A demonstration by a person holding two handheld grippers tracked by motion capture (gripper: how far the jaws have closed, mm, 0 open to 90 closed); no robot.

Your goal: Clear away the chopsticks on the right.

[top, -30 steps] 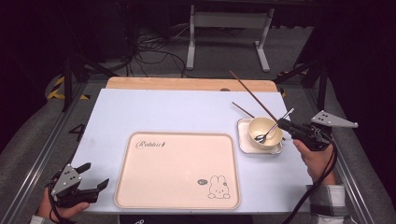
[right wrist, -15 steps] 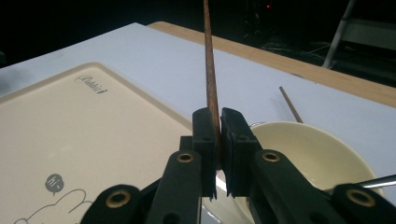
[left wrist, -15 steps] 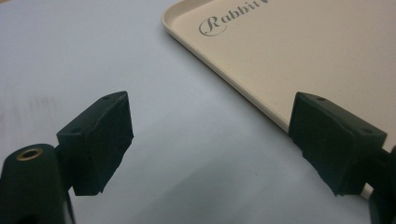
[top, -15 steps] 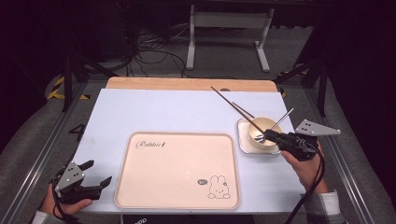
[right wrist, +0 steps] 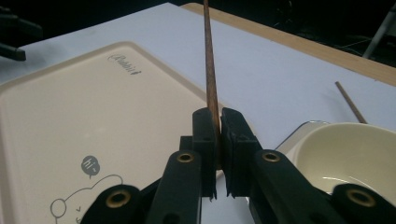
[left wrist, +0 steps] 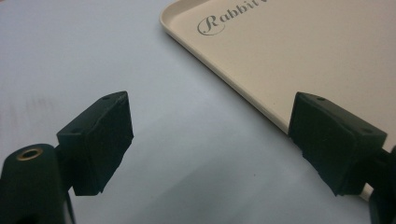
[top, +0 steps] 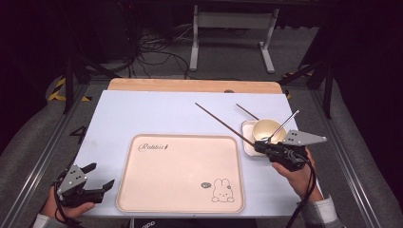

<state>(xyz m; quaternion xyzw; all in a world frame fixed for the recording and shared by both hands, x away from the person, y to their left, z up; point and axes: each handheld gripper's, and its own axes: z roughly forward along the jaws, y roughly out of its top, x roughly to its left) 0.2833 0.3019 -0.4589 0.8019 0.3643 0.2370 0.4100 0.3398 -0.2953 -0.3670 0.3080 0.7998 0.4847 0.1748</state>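
The right gripper clamps a chopstick over the tray edge; a bowl sits just beside it.

A long, thin, dark brown wooden chopstick is clamped at one end, raised off the bench, slanting over the bench's pale blue top.

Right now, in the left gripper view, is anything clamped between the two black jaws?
No: the left gripper stands open, with bare pale blue table top between its jaws and the beige rabbit-print tray beyond.
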